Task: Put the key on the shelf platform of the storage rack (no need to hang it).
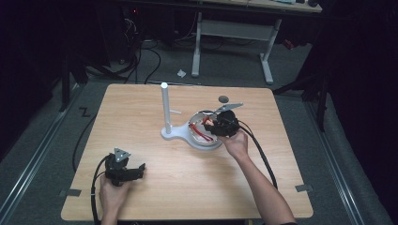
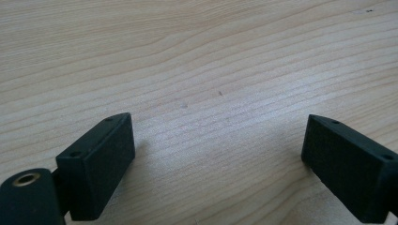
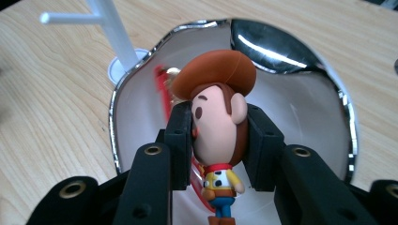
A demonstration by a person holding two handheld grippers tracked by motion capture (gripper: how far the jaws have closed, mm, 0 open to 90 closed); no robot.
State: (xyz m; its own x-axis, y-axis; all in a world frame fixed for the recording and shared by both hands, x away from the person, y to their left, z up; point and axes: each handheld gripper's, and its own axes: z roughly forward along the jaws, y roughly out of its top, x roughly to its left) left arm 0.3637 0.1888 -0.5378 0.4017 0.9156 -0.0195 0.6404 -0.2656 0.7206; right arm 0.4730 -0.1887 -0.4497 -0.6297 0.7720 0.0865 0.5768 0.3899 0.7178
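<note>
A small cowboy figurine (image 3: 218, 117) with a brown hat, yellow shirt and blue trousers hangs over a shiny silver bowl (image 3: 300, 98). My right gripper (image 3: 219, 140) is shut on its head, one jaw on each side. In the high view that gripper (image 1: 217, 125) sits above the bowl (image 1: 202, 141) at the table's middle. Something red (image 3: 162, 91) lies inside the bowl behind the figurine. My left gripper (image 1: 140, 169) rests near the table's front left, held by a hand. Its jaws stand wide apart over bare wood (image 2: 216, 103), open with nothing between them.
A white stand (image 1: 166, 110) with an upright post and a short side peg rises just left of the bowl. A small dark disc (image 1: 223, 99) lies on the wooden table (image 1: 141, 105) behind the bowl. A desk frame and cables stand on the floor beyond.
</note>
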